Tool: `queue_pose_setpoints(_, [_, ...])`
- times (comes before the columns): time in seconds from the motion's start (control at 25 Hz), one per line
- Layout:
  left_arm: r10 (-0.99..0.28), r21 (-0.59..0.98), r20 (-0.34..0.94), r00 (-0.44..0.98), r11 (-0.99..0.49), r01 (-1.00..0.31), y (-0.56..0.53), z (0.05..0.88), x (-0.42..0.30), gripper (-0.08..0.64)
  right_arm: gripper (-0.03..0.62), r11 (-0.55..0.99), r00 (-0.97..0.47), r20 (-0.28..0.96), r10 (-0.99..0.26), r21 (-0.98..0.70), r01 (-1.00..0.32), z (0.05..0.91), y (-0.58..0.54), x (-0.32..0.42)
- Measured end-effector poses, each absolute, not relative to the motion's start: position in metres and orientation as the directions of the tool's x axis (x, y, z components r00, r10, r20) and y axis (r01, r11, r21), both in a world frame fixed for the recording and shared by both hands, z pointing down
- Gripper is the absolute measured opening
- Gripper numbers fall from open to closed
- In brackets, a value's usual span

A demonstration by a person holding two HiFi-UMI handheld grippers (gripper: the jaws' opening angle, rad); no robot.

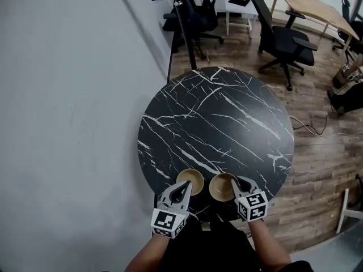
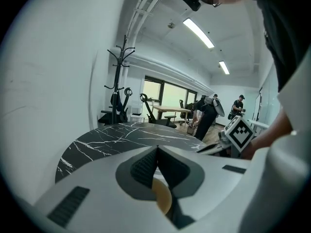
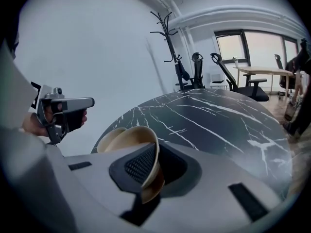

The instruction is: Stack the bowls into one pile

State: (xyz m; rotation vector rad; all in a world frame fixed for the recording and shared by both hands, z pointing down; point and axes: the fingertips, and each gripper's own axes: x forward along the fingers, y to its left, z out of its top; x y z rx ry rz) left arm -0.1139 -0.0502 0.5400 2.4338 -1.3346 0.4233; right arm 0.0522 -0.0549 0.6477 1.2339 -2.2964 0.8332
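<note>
Two tan bowls sit side by side at the near edge of the round black marble table (image 1: 215,112). My right gripper (image 1: 234,184) is shut on the near rim of the right bowl (image 1: 221,187). In the right gripper view that bowl (image 3: 134,137) tilts up between the pads of my right gripper (image 3: 156,150), and the left bowl (image 3: 108,139) lies just behind it. My left gripper (image 1: 185,189) is shut at the near rim of the left bowl (image 1: 191,180). Part of that bowl (image 2: 163,198) shows below the closed jaws of my left gripper (image 2: 157,152).
A grey wall runs along the table's left side. A coat rack (image 1: 181,21), black office chairs (image 1: 283,44) and a wooden desk (image 1: 312,7) stand beyond the table on the wood floor. People stand far back near the windows (image 2: 209,113).
</note>
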Motion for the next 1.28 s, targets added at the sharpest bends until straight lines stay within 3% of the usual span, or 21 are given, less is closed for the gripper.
queue_pose_setpoints(0.36, [-0.783,0.214,0.376,0.495,-0.446,-0.869,-0.05,0.532,-0.123,0.014,0.032,0.506,-0.523,0.638,-0.565,-0.232,-0.831,0.664,-0.047,0.032])
queue_pose_setpoints(0.48, [-0.79,0.244,0.371,0.488,-0.424,-0.872,-0.046,0.531,-0.128,0.014,0.091,0.515,-0.521,0.65,-0.553,-0.225,-0.827,0.666,-0.045,0.031])
queue_pose_setpoints(0.68, [-0.805,0.286,0.361,0.471,-0.384,-0.878,-0.044,0.53,-0.136,0.014,0.117,0.51,-0.513,0.636,-0.577,-0.209,-0.834,0.655,-0.049,0.036])
queue_pose_setpoints(0.88, [-0.808,0.269,0.357,0.469,-0.392,-0.88,-0.043,0.527,-0.136,0.014,0.09,0.512,-0.517,0.584,-0.626,-0.193,-0.837,0.629,-0.058,0.039])
queue_pose_setpoints(1.04, [-0.829,0.236,0.336,0.447,-0.385,-0.892,-0.047,0.519,-0.143,0.014,0.011,0.524,-0.528,0.537,-0.658,-0.178,-0.833,0.602,-0.064,0.034])
queue_pose_setpoints(1.28, [-0.833,0.16,0.357,0.423,-0.391,-0.906,-0.051,0.514,-0.147,0.014,0.009,0.54,-0.547,0.461,-0.699,-0.161,-0.826,0.566,-0.07,0.025])
